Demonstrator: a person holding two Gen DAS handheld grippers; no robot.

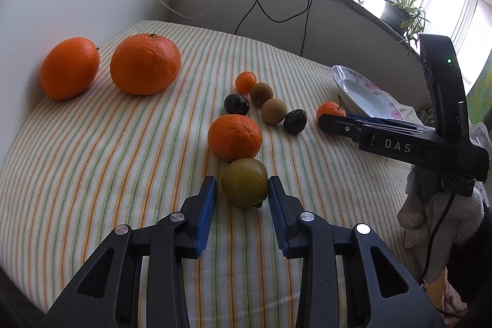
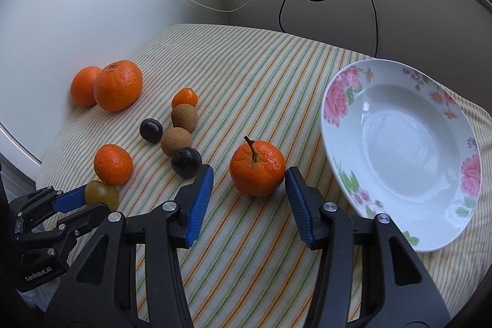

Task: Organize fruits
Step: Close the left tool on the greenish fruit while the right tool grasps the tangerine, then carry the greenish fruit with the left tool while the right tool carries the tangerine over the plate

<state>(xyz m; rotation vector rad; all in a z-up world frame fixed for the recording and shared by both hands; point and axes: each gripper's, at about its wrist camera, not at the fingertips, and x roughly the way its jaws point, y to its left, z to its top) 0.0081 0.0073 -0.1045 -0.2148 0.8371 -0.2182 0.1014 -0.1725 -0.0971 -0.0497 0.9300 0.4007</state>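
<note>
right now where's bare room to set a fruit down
The flowered plate is empty. Bare striped cloth lies between the plate and the two big oranges, behind the stemmed tangerine. The small-fruit row is crowded.

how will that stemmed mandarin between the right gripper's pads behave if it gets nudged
The stemmed mandarin looks round, so it would probably roll on the striped cloth. Its dimpled peel should grip the ribbed pads fairly well. The thin stem may snap.
</note>
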